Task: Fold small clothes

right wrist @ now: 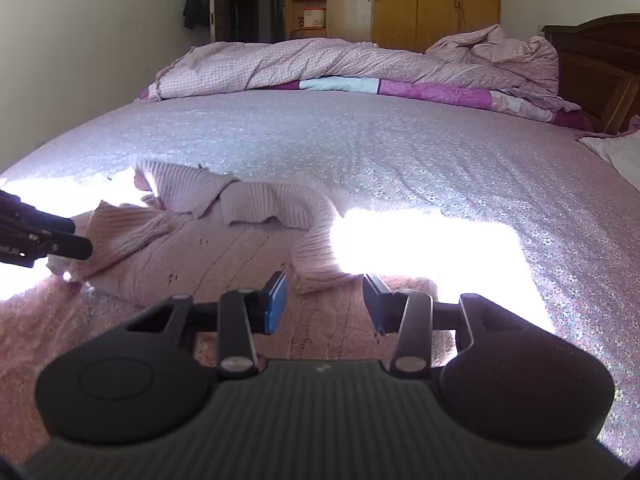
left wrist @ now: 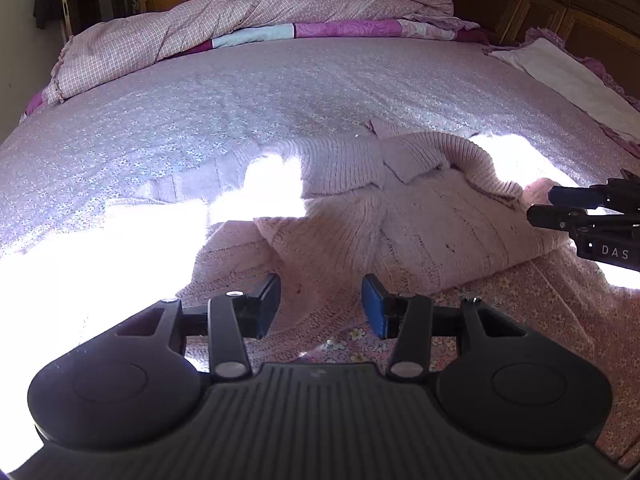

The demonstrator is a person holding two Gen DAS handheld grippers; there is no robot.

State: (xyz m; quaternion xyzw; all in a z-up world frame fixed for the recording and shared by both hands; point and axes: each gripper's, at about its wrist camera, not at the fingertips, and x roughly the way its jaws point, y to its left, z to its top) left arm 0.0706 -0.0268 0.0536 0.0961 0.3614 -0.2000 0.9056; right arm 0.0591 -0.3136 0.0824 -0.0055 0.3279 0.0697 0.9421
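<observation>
A pale pink knitted sweater (left wrist: pixel 420 220) lies partly folded on the bed, its sleeves laid across the body and its hem spread toward me. My left gripper (left wrist: pixel 320 292) hovers open just above the near hem with nothing between its blue pads. In the right wrist view the sweater (right wrist: pixel 224 256) shows a sleeve (right wrist: pixel 316 236) bent down toward my right gripper (right wrist: pixel 326 292), which is open and empty over the knit. Each gripper shows in the other's view: the right gripper (left wrist: pixel 540 204) at the sweater's right edge, the left gripper (right wrist: pixel 82 236) at its left edge.
The sweater rests on a lilac floral bedsheet (left wrist: pixel 280 92) with glaring sun patches. A rumpled pink checked quilt (left wrist: pixel 200 28) lies along the far side, a white pillow (left wrist: pixel 568 76) by the dark wooden headboard (left wrist: pixel 560 12). Wooden wardrobes (right wrist: pixel 436 0) stand behind.
</observation>
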